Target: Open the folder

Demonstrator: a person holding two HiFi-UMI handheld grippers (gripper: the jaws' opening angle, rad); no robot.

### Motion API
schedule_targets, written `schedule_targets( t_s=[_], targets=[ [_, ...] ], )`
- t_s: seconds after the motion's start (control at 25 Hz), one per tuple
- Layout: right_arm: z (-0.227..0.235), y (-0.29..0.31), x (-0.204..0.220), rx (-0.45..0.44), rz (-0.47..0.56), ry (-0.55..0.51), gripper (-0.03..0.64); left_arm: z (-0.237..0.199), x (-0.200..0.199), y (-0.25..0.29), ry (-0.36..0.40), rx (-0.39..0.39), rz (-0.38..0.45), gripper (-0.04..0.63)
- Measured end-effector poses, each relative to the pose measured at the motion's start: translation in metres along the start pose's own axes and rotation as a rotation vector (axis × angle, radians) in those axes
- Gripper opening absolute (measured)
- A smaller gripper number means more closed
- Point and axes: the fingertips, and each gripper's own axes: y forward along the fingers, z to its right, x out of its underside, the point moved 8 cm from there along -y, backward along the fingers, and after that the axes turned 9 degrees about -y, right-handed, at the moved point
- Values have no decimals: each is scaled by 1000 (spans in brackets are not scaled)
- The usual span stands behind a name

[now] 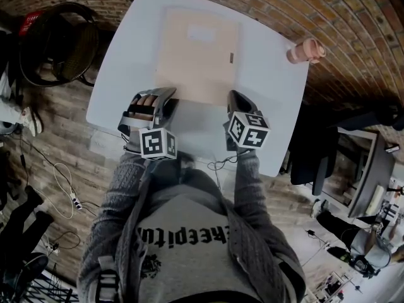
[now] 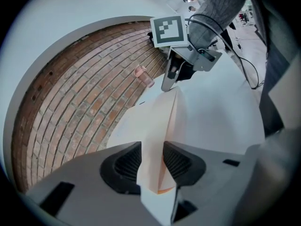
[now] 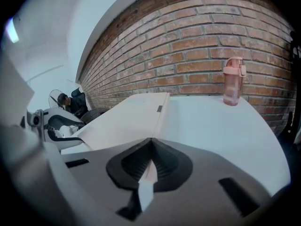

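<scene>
Peach folder [image 1: 197, 55] lies mid-table [image 1: 271, 112]. The right gripper [image 1: 235, 98] pinches its near right corner, while the left gripper [image 1: 165, 101] gapes wide around the near left corner. The grasping step seems unfinished: next, clamp the cover alone and lift.

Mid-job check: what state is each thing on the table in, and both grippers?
folder: closed, lying flat.
left gripper: jaws apart, one near corner of the folder between them, not clamped.
right gripper: jaws shut on the folder's near edge.
pink bottle: upright, cap on, apart from the folder.
</scene>
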Motion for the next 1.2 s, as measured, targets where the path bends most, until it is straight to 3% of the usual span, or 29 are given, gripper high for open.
schedule_targets(
  t_s=[0.2, 0.28, 0.44, 0.96, 1.08, 1.2],
  targets=[
    [0, 0, 0, -5, -4, -5, 3, 5, -12, 9, 24, 9, 5, 133],
    [1, 1, -1, -5, -7, -8, 3, 6, -12, 13, 24, 7, -8, 81],
    [3, 2, -1, -7, -7, 6, 3, 2, -12, 16, -54, -13, -1, 50],
    [2, 3, -3, 5, 0, 21, 3, -65, 25, -28, -858, -182, 218, 14],
    [1, 4, -3, 5, -1, 16, 3, -75, 44, -37, -1071, -219, 231, 12],
    [0, 4, -4, 10, -1, 8, 3, -81, 65, -44, -1221, -266, 215, 11]
  ],
)
